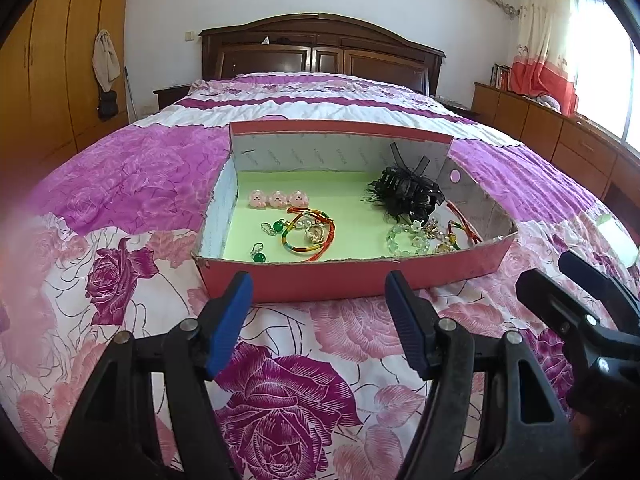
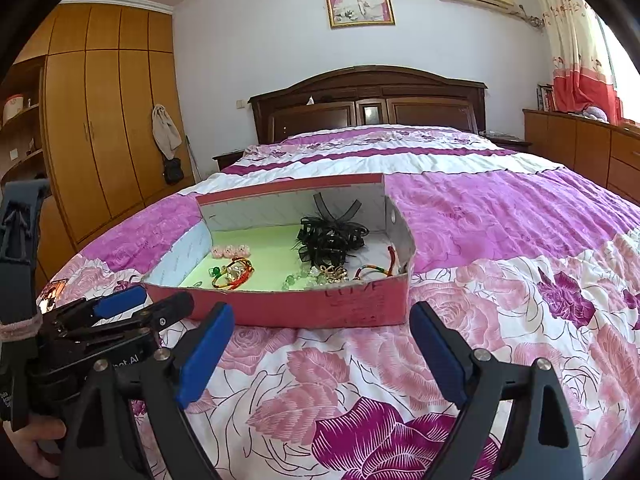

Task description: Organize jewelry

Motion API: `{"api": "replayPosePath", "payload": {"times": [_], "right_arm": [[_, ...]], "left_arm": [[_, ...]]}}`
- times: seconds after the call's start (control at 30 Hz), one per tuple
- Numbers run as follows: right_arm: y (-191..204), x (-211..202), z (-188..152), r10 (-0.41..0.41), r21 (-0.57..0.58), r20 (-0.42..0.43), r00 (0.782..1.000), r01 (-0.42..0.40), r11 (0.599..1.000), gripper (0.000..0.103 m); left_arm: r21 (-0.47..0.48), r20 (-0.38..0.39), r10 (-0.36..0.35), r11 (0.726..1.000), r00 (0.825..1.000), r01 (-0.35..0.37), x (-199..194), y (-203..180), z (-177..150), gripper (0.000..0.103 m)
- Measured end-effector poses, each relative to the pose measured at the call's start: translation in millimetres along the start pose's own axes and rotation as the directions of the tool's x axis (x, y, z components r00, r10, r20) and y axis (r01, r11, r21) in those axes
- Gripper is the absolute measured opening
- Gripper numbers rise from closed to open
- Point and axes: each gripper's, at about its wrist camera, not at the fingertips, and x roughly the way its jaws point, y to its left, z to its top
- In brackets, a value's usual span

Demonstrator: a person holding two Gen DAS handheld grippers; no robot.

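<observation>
The box [image 1: 352, 276] sits on the bed [image 1: 132, 160], red outside, pale green floor, and the jewelry is scattered loose inside it. Three pink charms [image 1: 279, 199] in a row at the left, two green earrings [image 1: 264, 240] nearer the front, a rainbow cord bracelet [image 1: 310, 236] in the middle, a black feather clip [image 1: 408, 192] at the back right, and a clear bead bracelet [image 1: 406, 238] tangled with gold bits and a second cord [image 1: 464, 226] by the right wall.

Both tongs wait short of the box, empty. Left tongs [image 1: 320, 316] gape about halfway, nothing between the pads. Right tongs [image 2: 322, 350] spread wider, also holding nothing.

Risks now. That right-hand heap is knotted together: pinch one strand and, likely, the whole clump comes up. The earrings are tiny and low on the floor; wide pads may slide off or nudge them away. The box is light card on soft bedding, so a push on the wall could skid or tip it.

Hard to read: the front wall hides the near strip of floor in the right view, the gold pieces are too small to name, and the clip covers whatever lies beneath it.
</observation>
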Motion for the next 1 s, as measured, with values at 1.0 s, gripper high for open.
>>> {"api": "replayPosePath", "payload": {"times": [1.0], "right_arm": [[-3.6,1.5,-2.9,-0.004,0.012,-0.009,1.000,0.004,1.000,0.091]], "left_arm": [[0.005,0.004,0.004,1.000,1.000,-0.004,-0.4,0.8,-0.9,0.061]]}}
